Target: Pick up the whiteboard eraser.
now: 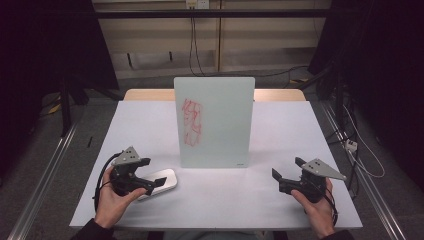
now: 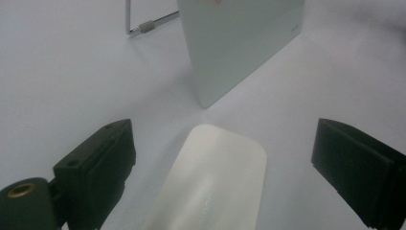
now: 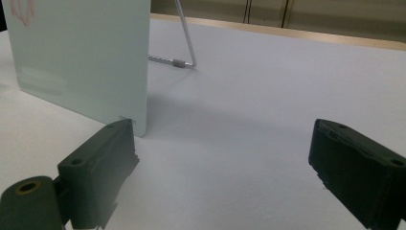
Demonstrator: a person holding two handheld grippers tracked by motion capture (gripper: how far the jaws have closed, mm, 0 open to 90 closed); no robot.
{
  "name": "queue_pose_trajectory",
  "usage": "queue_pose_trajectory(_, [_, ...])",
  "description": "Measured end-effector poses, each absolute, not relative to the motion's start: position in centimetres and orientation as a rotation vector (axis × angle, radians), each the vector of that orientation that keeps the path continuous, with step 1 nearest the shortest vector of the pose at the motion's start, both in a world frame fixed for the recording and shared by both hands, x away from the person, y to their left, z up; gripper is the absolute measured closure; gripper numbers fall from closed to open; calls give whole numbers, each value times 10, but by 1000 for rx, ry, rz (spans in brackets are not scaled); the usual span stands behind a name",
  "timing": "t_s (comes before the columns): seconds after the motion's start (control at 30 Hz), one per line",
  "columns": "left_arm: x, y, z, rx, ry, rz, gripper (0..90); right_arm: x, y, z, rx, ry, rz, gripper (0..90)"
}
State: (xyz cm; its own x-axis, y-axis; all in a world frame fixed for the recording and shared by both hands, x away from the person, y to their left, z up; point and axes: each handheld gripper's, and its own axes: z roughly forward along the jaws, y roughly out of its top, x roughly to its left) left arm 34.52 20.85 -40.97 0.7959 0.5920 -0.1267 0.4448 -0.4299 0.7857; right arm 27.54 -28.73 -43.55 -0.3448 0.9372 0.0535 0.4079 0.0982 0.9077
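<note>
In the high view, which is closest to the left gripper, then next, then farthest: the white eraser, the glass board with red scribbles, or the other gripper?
1. The white eraser: right under the left gripper, between its open jaws.
2. The glass board: standing upright at the table's middle, just beyond the eraser.
3. The right gripper: across the table, on the far right.

Glossy glass board (image 1: 215, 122), matt white plastic eraser (image 2: 215, 182).

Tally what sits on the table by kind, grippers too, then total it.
Upright boards with red scribble: 1
White erasers: 1
Grippers, left gripper and right gripper: 2
Total: 4
</note>
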Motion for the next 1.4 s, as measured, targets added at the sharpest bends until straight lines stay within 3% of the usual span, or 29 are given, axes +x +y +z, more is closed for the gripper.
queue_pose_trajectory(0.4, [356, 210, -408, 2238, 725, 226, 62, 275, -286, -435, 1318, 1825, 1219, 79])
queue_pose_trajectory(0.5, [358, 211, -407, 2260, 717, 233, 104, 275, -286, -435, 1315, 1829, 1218, 79])
queue_pose_trajectory(0.9, [363, 198, -418, 2414, 624, 122, 141, 276, -286, -436, 1314, 1834, 1217, 79])
queue_pose_trajectory(1.17, [364, 196, -426, 2499, 588, 117, 139, 276, -284, -436, 1305, 1844, 1223, 78])
queue_pose_trajectory(1.4, [363, 193, -433, 2499, 591, 70, 229, 277, -284, -436, 1303, 1849, 1221, 78])
